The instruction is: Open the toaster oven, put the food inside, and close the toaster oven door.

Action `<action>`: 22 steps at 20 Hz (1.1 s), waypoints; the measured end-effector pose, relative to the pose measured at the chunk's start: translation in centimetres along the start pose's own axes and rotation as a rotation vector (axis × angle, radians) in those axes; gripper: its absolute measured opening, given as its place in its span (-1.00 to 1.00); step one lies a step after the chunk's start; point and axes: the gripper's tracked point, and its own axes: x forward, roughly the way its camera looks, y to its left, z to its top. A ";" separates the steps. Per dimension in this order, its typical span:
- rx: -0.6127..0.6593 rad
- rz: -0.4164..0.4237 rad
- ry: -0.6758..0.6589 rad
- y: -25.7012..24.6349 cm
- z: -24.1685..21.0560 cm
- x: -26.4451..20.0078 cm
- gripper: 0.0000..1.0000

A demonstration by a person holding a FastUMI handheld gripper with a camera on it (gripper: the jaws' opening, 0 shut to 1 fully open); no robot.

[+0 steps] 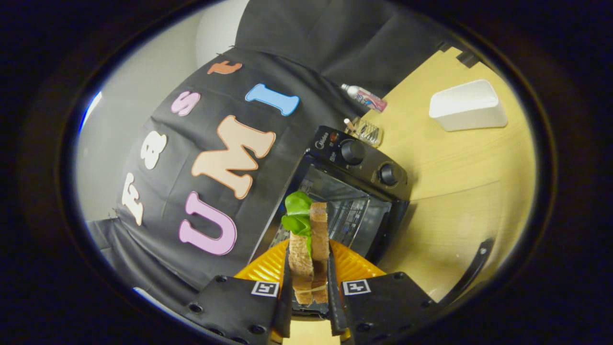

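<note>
we saw the gripper [310,287] squeezing the sandwich [309,249] tight between both fingers. it was over an orange plate [352,268], near the open toaster oven [357,191] just beyond.

- Black cloth [306,43] drapes the booth's wall, creased and folded, hanging down to the counter's far edge.
- Beyond the cloth a pale grey wall [139,81] shows, with a bright streak of light along its side.
- The counter [459,167] is light yellowish wood, evenly lit.
</note>
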 end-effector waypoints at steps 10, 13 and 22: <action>0.063 -0.027 0.020 -1.1 -2.3 7.6 -0.27; -0.037 -0.080 -0.003 -1.1 -1.4 7.2 -0.01; -0.549 -0.291 0.025 -3.1 0.8 2.8 0.99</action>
